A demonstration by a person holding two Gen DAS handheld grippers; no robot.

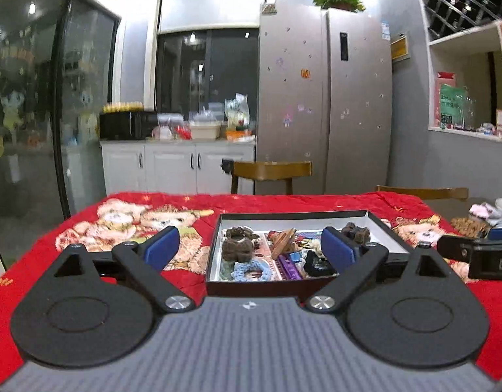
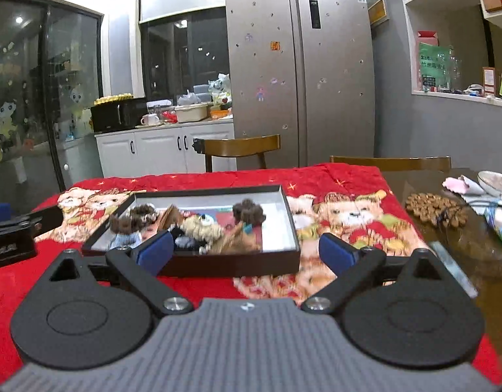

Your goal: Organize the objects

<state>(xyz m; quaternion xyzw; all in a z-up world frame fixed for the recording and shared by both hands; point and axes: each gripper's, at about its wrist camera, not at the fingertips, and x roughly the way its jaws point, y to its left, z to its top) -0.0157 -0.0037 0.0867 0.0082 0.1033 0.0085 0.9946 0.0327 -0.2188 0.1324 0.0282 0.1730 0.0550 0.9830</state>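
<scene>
A shallow dark box with a white lining sits on the red bear-print cloth. Inside lie several hair ties and clips: a brown scrunchie, a blue crocheted tie, a purple comb. My left gripper hovers at the box's near edge, open, nothing between its blue pads. In the right wrist view the same box lies ahead and left. My right gripper is open over its near right corner, holding nothing. Each gripper shows at the edge of the other's view.
Two wooden chairs stand behind the table. On bare tabletop to the right lie a brown beaded mat, a bowl and cloths. A fridge and white cabinets line the far wall.
</scene>
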